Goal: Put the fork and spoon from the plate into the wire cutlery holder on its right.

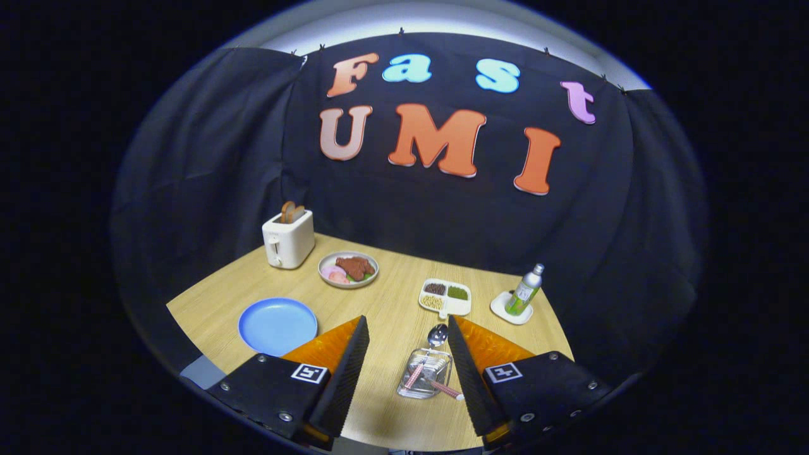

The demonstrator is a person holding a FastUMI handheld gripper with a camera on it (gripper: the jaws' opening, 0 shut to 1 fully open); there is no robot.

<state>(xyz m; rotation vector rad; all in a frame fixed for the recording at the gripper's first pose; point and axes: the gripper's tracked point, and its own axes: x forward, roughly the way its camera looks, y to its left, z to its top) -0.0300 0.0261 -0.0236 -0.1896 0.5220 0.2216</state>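
With tool (404,332) fingers apart, spoon (437,335) upright in holder (425,374).

I count one toaster (288,239), two plates (277,325), one divided tray (445,297), one bottle (526,290), one spoon (437,335), one cutlery holder (425,374).

A staged recording booth is posing as a dining corner: black cloth wall (442,215) is hanging behind a wooden table (392,303) carrying a toaster (288,239).
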